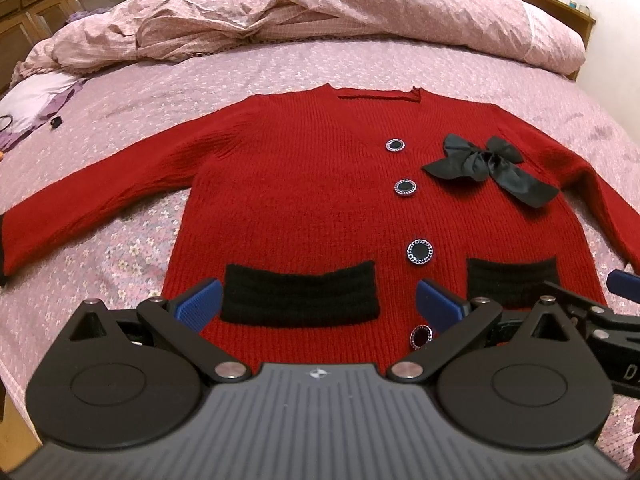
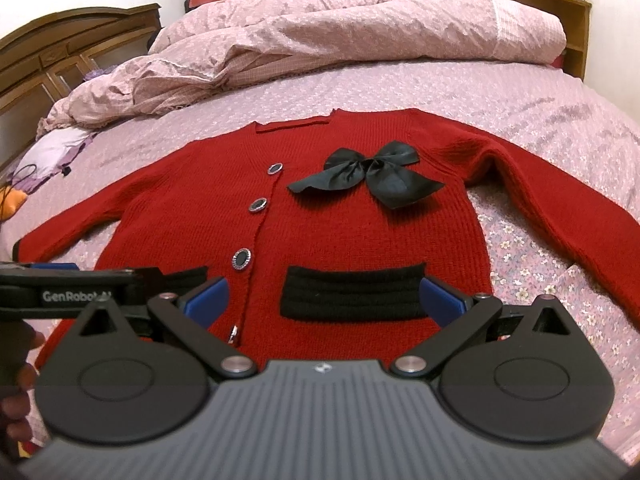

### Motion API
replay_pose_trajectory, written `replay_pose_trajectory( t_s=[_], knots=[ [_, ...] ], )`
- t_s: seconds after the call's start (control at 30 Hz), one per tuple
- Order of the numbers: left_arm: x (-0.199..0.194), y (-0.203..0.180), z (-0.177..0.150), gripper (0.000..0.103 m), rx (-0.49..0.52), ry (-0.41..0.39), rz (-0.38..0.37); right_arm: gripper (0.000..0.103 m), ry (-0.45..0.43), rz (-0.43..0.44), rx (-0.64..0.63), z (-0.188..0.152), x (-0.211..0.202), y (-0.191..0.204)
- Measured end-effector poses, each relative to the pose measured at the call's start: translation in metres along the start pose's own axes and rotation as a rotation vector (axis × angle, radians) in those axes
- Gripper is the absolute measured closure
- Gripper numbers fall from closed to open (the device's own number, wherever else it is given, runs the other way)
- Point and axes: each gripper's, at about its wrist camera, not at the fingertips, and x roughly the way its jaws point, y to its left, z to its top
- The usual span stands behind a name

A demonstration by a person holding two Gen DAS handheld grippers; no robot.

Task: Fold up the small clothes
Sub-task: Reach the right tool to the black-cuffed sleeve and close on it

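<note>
Hanging over the bottom edge of the red cardigan (image 1: 304, 184), the left claw (image 1: 319, 298) has its blue fingers (image 1: 200, 300) spread wide apart and holds nothing. The black pocket (image 1: 300, 296) shows in the gap between them. The right claw (image 2: 325, 295) is spread wide too, with nothing in it, and the other black pocket (image 2: 354, 292) shows in its gap. The two claws sit side by side, close together.

The cardigan lies flat and face up on the bed (image 1: 280, 76), with both sleeves stretched out to the sides. It is buttoned shut with a row of dark round buttons (image 1: 420, 252) down the front. A black bow (image 2: 370, 178) sits on its chest. Nothing lies on top of the cardigan.

Past the collar, a pink quilt (image 1: 320, 12) is bunched up across the far end of the bed. Some light purple cloth (image 2: 60, 152) and a small orange thing (image 2: 14, 202) lie near the bed's left edge, well apart from the cardigan. A brown wooden cupboard (image 2: 60, 52) stands beside the bed.
</note>
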Motion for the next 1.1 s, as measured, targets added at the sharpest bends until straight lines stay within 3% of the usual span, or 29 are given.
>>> replay_pose_trajectory(
  t_s=[0.2,0.73,1.1],
  knots=[
    [0.011,-0.007,0.011,0.0,0.047,0.018,-0.013,0.0,0.015,0.018,0.074,0.008,0.007,-0.02],
    [0.063,-0.022,0.047,0.0,0.038,0.082,-0.049,0.0,-0.042,-0.161,0.419,0.018,0.029,-0.127],
    [0.095,-0.031,0.047,0.0,0.043,0.121,-0.056,0.0,-0.092,-0.188,0.685,0.014,0.051,-0.172]
  ],
)
